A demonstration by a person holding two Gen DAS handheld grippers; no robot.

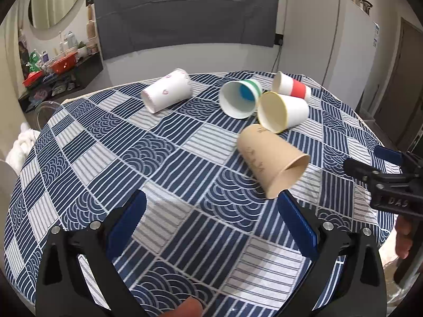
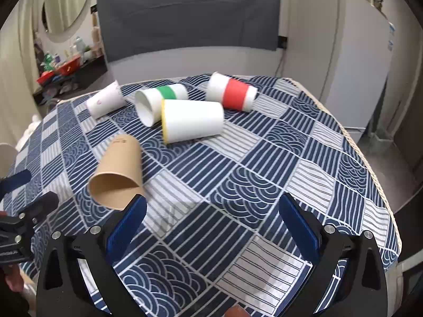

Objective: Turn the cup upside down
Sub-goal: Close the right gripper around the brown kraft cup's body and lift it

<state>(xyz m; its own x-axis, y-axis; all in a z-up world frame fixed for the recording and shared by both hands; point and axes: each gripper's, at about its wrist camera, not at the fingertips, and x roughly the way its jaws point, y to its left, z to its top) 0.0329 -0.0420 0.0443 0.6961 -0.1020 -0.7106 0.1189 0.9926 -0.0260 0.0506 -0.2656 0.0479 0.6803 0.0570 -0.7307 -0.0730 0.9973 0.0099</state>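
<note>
Several paper cups lie on their sides on a blue patterned tablecloth (image 1: 169,163). A brown cup (image 1: 269,161) lies nearest, its mouth toward the camera; it also shows in the right wrist view (image 2: 119,171). Behind it lie a white cup with a yellow inside (image 1: 283,111), a green-banded cup (image 1: 239,97), a red-banded cup (image 1: 290,87) and a white cup with hearts (image 1: 166,92). My left gripper (image 1: 211,211) is open and empty, just in front of and left of the brown cup. My right gripper (image 2: 212,214) is open and empty, to the right of the brown cup.
The table's right edge (image 2: 370,163) drops off toward a white fridge (image 2: 343,60). A cluttered dark shelf (image 1: 58,74) stands at the far left. A grey covered screen (image 1: 185,13) hangs behind the table.
</note>
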